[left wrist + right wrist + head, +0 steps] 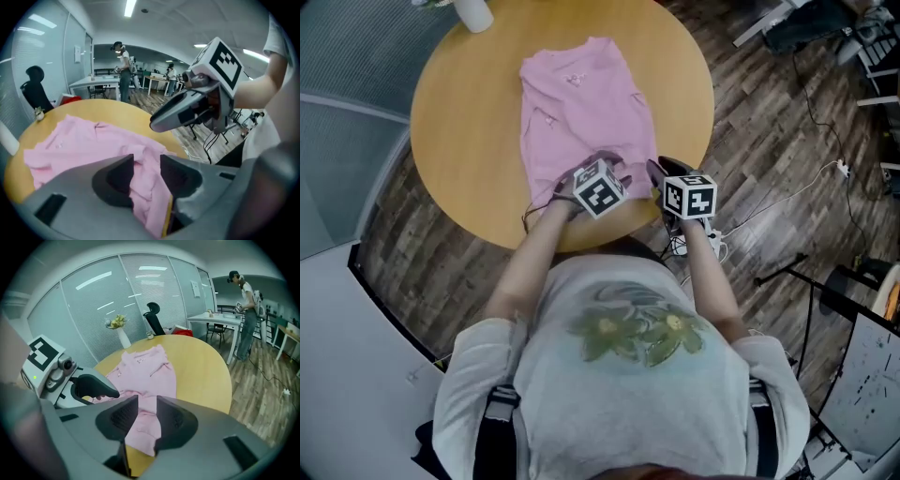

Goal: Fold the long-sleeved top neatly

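- The round wooden bench [459, 122] fills the upper part of my head view. A white vase [474, 13] stands at its far edge, left of the middle.
- The pink long-sleeved top [581, 108] lies along the middle of the bench. It runs from near the far edge down to the near edge, where the cloth is rumpled.
- My left tongs [146, 161] point down over that rumpled end at the near edge. The jaws stand apart with pink cloth showing in the gap. The pads do not press on it, so the tongs hold nothing.
- My right tongs [147, 404] hang just beside the left ones, at the near edge by the top's right-hand corner. Their jaws are also apart, with the top showing through the gap below, and nothing is gripped.
- To the right of the bench, a cable [806, 183] trails over the dark wooden floor [750, 112].
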A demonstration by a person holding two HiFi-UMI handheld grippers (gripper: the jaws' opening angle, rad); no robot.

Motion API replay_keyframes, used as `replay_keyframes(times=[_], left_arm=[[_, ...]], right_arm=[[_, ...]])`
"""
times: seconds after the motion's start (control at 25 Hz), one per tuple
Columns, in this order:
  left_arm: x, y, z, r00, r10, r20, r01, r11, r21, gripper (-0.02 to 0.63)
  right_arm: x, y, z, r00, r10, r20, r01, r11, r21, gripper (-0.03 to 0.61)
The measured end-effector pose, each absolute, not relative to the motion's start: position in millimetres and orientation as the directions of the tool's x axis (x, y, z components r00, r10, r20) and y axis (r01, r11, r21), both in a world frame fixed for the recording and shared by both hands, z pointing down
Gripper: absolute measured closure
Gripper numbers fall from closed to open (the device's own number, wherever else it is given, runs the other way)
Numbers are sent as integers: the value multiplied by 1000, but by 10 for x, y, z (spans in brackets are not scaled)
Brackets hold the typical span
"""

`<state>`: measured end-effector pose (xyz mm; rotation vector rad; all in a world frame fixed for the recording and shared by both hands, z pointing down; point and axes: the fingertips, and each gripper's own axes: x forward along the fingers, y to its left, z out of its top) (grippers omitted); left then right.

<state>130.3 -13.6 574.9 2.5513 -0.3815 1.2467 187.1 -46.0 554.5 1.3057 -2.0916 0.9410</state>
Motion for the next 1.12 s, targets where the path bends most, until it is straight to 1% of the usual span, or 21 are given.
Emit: replay_keyframes(times=[0.12,0.28,0.44,0.56,0.72,0.92,1.0,1.12], left_arm=[[1157,-117,5818,595,-147,790,-447,-878,173,456],[781,-321,5799,581,-255,773,-604,-772,199,456],[255,-513,5787,516,-370,772,-751,-629,200,456],[-135,-613,5774,459,-443,770,-831,-521,196,456],[-598,-861,5703,385,-516,765,-891,-425,161,456],[-969,-1377,5573,295,-581,758,-924,-377,70,456],[-1038,-1596,5611,265,-587,765,-926,-376,32,456],[-1052,-1854,5790,230,-562,794,-915,-402,-19,456]], right_arm=[[1877,-458,5631,-438,-541,718,-897,316,-309,446],[1823,-487,5739,-473,-505,722,-877,351,-328,446],[1762,-526,5825,-499,-468,730,-858,383,-341,446],[1734,-581,5865,-510,-447,735,-847,407,-341,446],[1714,-789,5853,-520,-444,730,-838,430,-336,446],[1638,-1198,5752,-529,-454,717,-828,463,-318,446],[1591,-1375,5734,-530,-455,716,-824,475,-308,446],[1518,-1618,5738,-532,-454,715,-820,486,-301,446]])
